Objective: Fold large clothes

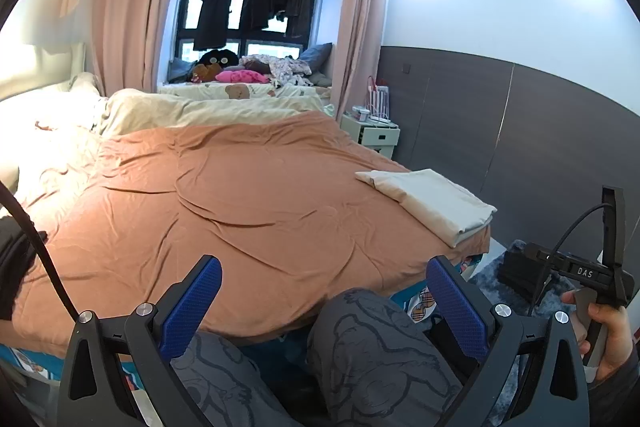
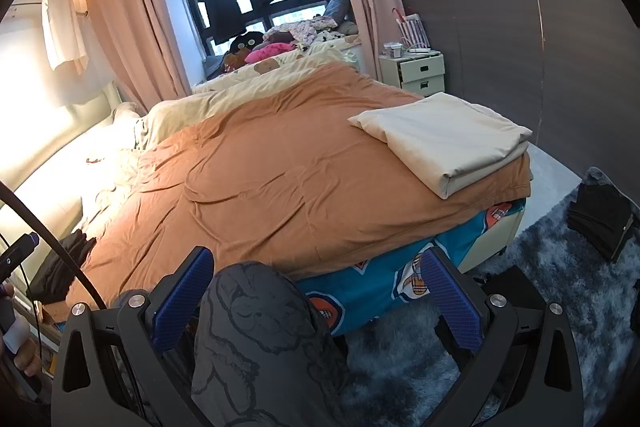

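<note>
Left claw (image 1: 324, 303): released, empty; right claw (image 2: 316, 297): released, empty; folded cloth (image 2: 444, 137): bed (image 2: 280, 187) corner, 2 o'clock; dark clothes (image 2: 60, 267): 9 o'clock; advice: spread next garment flat on bed.

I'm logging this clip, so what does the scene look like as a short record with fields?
Setting: bedroom, bed under an orange cover
Folded item: cream cloth at the bed's right corner
Dark clothes: pile at the left edge
Left claw: open, empty
Right claw: open, empty
Person: patterned grey trouser leg below the claws
</note>
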A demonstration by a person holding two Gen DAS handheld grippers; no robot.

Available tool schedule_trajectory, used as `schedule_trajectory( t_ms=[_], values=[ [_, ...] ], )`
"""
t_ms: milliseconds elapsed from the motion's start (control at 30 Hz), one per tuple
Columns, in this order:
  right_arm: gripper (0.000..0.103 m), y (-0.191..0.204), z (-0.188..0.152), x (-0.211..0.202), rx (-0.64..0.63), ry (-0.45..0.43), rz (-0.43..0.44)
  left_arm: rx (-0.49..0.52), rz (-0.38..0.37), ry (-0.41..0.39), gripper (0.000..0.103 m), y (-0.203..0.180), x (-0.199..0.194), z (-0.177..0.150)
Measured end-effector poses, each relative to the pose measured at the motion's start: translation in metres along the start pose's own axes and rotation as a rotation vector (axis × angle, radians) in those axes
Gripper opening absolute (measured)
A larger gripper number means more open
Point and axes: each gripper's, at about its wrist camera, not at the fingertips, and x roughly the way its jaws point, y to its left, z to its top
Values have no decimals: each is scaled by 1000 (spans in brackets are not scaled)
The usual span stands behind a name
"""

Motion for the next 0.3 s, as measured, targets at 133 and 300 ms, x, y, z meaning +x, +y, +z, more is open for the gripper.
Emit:
schedule_trajectory(
  t_ms=[133,300],
  values=[
    [103,-1,1,1,-3,3,1,4,10,3,102,2,0,-2],
    [103,-1,2,1,-4,2,2,9,13,-2,102,3,-2,-3]
  ],
)
